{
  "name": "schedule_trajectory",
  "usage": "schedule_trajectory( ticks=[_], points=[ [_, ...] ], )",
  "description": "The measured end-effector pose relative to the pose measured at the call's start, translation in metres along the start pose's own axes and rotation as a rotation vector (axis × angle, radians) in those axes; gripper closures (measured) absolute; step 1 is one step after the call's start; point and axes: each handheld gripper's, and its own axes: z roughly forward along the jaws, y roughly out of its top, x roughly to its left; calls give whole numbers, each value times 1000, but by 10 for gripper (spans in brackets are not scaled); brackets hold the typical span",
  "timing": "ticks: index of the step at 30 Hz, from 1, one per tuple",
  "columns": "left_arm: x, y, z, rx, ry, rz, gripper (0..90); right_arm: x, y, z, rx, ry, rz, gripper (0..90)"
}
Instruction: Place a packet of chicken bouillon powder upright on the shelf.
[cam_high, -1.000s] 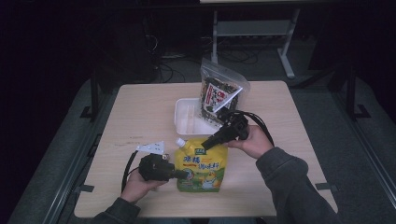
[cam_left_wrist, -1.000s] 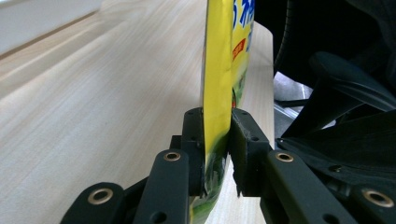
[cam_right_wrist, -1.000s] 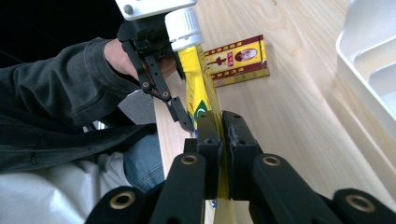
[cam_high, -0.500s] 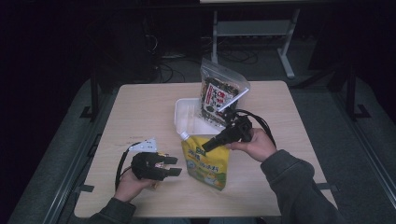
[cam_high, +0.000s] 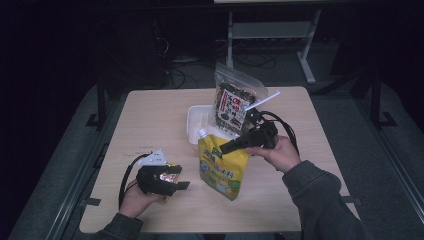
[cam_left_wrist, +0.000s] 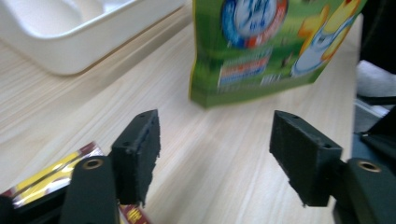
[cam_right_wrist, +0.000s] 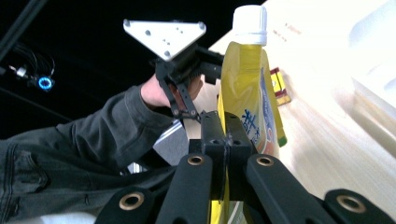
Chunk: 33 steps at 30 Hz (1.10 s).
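A yellow-green spouted pouch (cam_high: 223, 170) stands tilted on the table (cam_high: 150, 115), its white cap (cam_right_wrist: 250, 18) up. My right gripper (cam_high: 225, 148) is shut on the pouch's upper edge; in the right gripper view the jaws (cam_right_wrist: 225, 128) pinch the pouch (cam_right_wrist: 247, 88) flat. My left gripper (cam_high: 176, 180) rests at the front left, apart from the pouch. Its jaws have just been opening and nothing is between them (cam_left_wrist: 215, 135). The pouch's bottom (cam_left_wrist: 261, 46) lies ahead of them. A small red-and-yellow packet (cam_left_wrist: 51, 175) lies under the left finger.
A white tray (cam_high: 196, 125) sits behind the pouch, with a clear bag of dark snacks (cam_high: 235, 100) standing in it. The tray (cam_left_wrist: 70, 42) is close in the left gripper view. Bare wood stretches along the table's left and far sides.
The left gripper has let go of the pouch, opened and drawn back to the left. The right gripper has raised the pouch from lying to standing.
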Motion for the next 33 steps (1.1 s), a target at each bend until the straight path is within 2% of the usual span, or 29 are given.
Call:
schedule_trajectory(
  ticks=[7,14,19,27,33],
  points=[
    [-1,-9,-4,18,58,-7,275,-4,2,-6,-75,-12,30,898],
    [-2,-16,-12,0,88,-22,251,-3,9,-12,-146,-14,58,898],
    [0,-21,-17,-10,113,-34,230,-1,19,-13,-203,-34,66,898],
    [1,-25,-21,-13,140,-38,224,-6,33,-11,-259,-67,104,898],
    [2,-27,-22,-16,160,-39,219,-8,45,-10,-289,-91,114,898]
  ],
)
